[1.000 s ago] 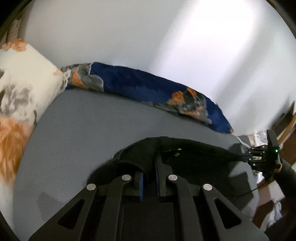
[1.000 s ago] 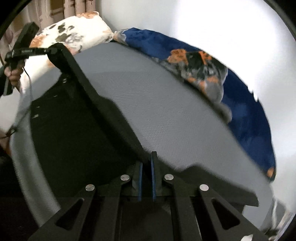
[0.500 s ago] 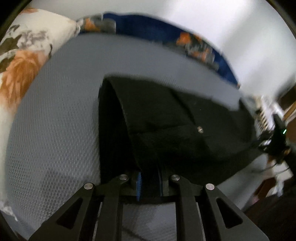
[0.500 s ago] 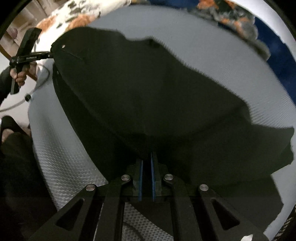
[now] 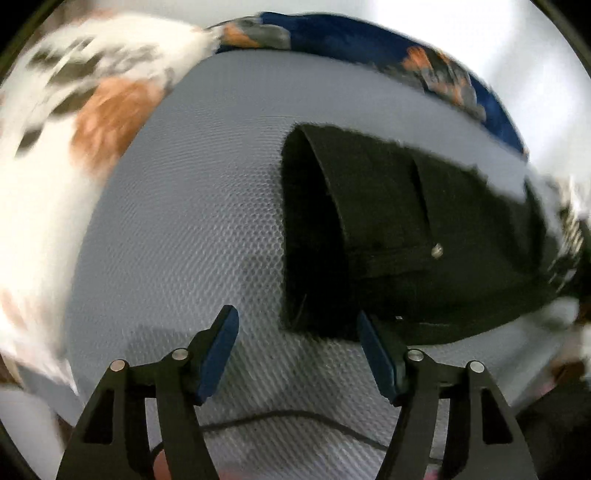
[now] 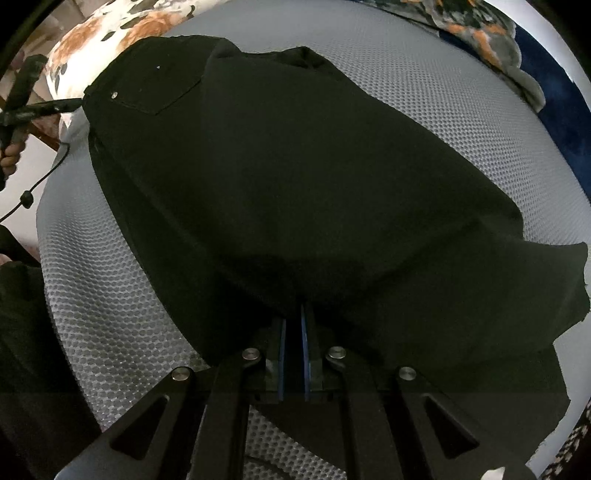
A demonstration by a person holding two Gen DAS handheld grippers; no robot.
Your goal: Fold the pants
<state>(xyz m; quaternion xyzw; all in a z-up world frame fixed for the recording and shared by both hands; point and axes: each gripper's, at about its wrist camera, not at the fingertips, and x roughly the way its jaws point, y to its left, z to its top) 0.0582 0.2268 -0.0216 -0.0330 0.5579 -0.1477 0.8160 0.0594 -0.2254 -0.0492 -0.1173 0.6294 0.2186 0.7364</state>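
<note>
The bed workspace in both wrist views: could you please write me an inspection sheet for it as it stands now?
Surface: grey mesh mattress, mostly bare on the left wrist view's near side.
Job's things: black pants spread flat, a metal button showing near the waistband.
Clutter: white floral pillow and blue floral blanket along the far edges.
Grippers: left gripper jaws have just been opening, nothing between them, pants edge just ahead; right gripper shut on the pants' near edge.
Cables: thin black cable on the mattress below the left gripper.
Surroundings: plain white wall behind the bed.
</note>
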